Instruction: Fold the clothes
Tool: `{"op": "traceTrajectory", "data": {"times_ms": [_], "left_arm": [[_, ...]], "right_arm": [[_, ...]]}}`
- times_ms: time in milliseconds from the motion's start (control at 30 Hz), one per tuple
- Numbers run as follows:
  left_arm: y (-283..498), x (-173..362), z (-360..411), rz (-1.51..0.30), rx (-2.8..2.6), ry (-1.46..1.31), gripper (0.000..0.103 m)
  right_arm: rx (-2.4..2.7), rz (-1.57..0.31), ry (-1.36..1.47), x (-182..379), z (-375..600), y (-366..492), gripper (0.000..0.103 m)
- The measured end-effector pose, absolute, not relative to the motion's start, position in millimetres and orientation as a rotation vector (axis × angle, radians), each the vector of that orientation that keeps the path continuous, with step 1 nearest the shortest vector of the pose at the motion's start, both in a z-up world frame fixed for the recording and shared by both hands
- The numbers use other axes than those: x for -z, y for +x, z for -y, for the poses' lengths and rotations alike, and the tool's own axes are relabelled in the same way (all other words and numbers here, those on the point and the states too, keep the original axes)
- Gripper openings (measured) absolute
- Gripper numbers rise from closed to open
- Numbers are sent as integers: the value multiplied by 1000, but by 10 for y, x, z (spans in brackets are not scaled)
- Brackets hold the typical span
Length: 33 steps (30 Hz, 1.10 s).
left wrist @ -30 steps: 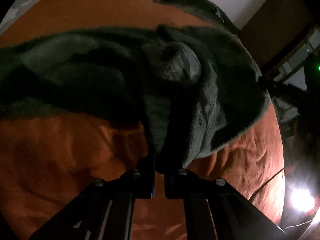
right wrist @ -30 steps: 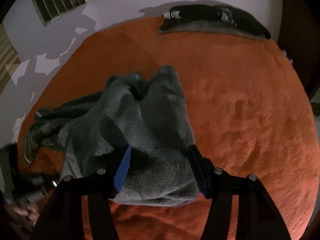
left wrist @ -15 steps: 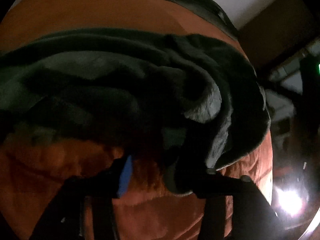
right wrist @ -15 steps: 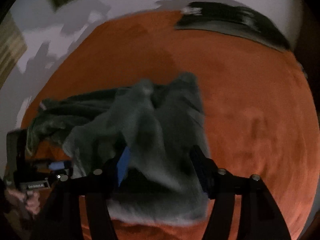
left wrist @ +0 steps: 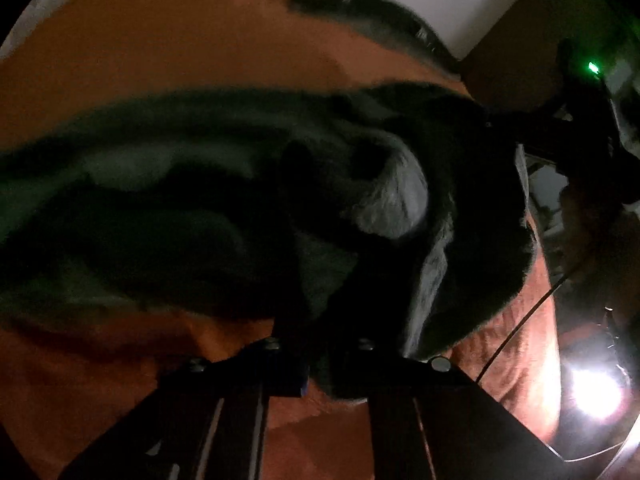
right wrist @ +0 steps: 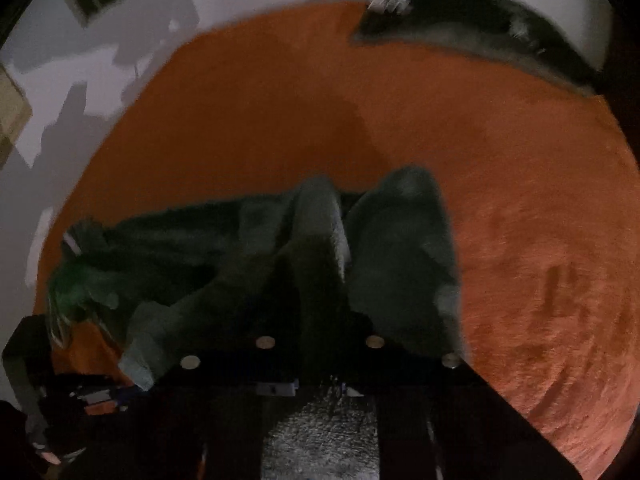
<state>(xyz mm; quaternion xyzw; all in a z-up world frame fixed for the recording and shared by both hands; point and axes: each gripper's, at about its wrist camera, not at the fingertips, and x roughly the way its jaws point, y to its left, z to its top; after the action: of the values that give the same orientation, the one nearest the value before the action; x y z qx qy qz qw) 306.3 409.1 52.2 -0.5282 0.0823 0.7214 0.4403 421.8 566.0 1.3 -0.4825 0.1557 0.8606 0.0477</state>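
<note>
Plainly, the grey fleece garment (right wrist: 400, 264) lay bunched near the orange bedspread's (right wrist: 540, 240) front edge. Left gripper (left wrist: 316, 344) was clamped on one fold; right gripper (right wrist: 320, 344), jaws closing, pinched another, apparently to lift and spread it for folding.

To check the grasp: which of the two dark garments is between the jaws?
The crumpled fleece nearby; the other garment lies flat at the far edge.
</note>
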Motion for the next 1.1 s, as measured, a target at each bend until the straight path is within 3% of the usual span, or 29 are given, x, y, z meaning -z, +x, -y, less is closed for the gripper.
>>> {"op": "traceTrajectory", "data": {"times_ms": [333,433,533,667,933,1000,1033,1067,1100], "left_arm": [[2932,-1627,-4304,-120,-1872,-1021,7],[2779,-1795,-4256,-86,-1884,-1014,6],[2697,-1736,-4173,-83,-1904,-1069,7],[2658,-1472,-4067,-124,-1921,-1186,7],[2636,-521,-3779,-106,-1821,-1505,8],[2673,-428,-3792,-112,-1795,-1515,8],[2692,-385,-3799,-115,-1783,-1519,10],[2694,-389,-3809,-131,-1782,-1516,13],[2695,-398,-3820,-149,-1781,-1512,15]], "right_arm": [[-2653,-535,-773,-1055,-6228,5323,8],[-2683,-439,-616,-1467,-6253,5526,0],[-2718,-313,-464,-1899,-6244,5720,0],[-2825,-232,-678,-1974,-6062,5593,0],[-2769,-247,-1249,-1092,-5811,5020,1],[-2721,-252,-1393,-827,-5849,4803,5],[-2697,-256,-1468,-696,-5886,4675,16],[-2661,-253,-1539,-569,-5901,4556,41],[-2637,-251,-1574,-457,-5932,4422,53]]}}
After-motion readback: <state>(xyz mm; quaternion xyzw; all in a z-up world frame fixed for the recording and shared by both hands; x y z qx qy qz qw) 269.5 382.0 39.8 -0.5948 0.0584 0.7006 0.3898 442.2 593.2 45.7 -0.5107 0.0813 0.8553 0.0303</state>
